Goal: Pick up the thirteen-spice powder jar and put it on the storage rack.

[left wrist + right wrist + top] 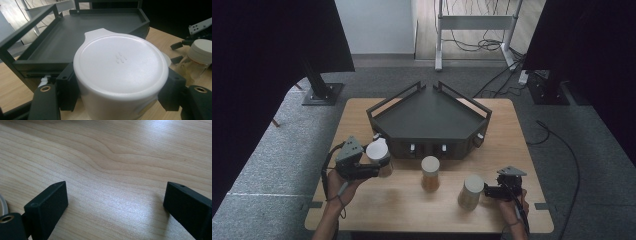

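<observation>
My left gripper [378, 165] is shut on a jar with a white lid [377, 149], holding it above the table just off the front left corner of the dark tray [429, 117]. In the left gripper view the white lid [120, 67] sits between the black fingers [65, 87] of my left gripper [119, 91]. My right gripper [489, 192] rests near the table's front right, just right of another white-lidded jar [471, 191]. Its jaws [115, 197] stand open over bare wood.
A third jar [430, 173] with amber contents stands in front of the tray's middle. The tray has raised rails [30, 23] and small knobs along its front. Wooden table [407, 205]; stands and cables lie on the floor behind.
</observation>
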`<state>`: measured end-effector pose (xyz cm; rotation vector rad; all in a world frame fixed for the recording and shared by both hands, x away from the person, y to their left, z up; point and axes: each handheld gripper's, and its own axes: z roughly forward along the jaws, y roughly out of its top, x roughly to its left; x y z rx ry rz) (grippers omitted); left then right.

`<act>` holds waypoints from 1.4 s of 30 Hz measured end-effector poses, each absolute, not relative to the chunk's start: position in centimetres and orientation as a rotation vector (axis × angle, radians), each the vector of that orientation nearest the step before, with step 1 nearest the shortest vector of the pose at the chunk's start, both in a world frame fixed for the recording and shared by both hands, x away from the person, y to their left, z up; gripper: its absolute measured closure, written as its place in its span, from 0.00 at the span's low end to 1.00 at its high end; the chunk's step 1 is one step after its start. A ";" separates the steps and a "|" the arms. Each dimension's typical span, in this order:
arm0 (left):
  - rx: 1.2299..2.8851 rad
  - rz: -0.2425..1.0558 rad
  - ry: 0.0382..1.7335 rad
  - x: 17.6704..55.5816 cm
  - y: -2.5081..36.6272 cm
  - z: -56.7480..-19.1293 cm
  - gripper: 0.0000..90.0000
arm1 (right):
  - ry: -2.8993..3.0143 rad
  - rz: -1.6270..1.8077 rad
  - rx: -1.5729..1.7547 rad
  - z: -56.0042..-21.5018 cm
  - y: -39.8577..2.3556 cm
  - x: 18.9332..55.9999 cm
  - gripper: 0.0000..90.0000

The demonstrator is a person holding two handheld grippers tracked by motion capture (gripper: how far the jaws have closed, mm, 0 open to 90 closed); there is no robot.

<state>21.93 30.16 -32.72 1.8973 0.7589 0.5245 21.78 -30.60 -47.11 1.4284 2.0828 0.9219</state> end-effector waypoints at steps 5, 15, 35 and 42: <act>1.897 0.529 0.759 22.7 30.1 -31.6 0.34 | 2.083 0.922 1.428 -47.1 -30.6 21.8 0.05; 1.881 0.534 0.765 23.9 29.9 -30.0 0.34 | 2.082 0.922 1.430 -47.1 -30.6 21.8 0.05; 1.901 0.586 0.771 27.1 27.7 -27.5 0.34 | 2.083 0.923 1.429 -47.1 -30.6 21.8 0.05; 1.890 0.594 0.766 28.2 27.1 -27.4 0.34 | 2.083 0.923 1.430 -47.1 -30.6 21.8 0.05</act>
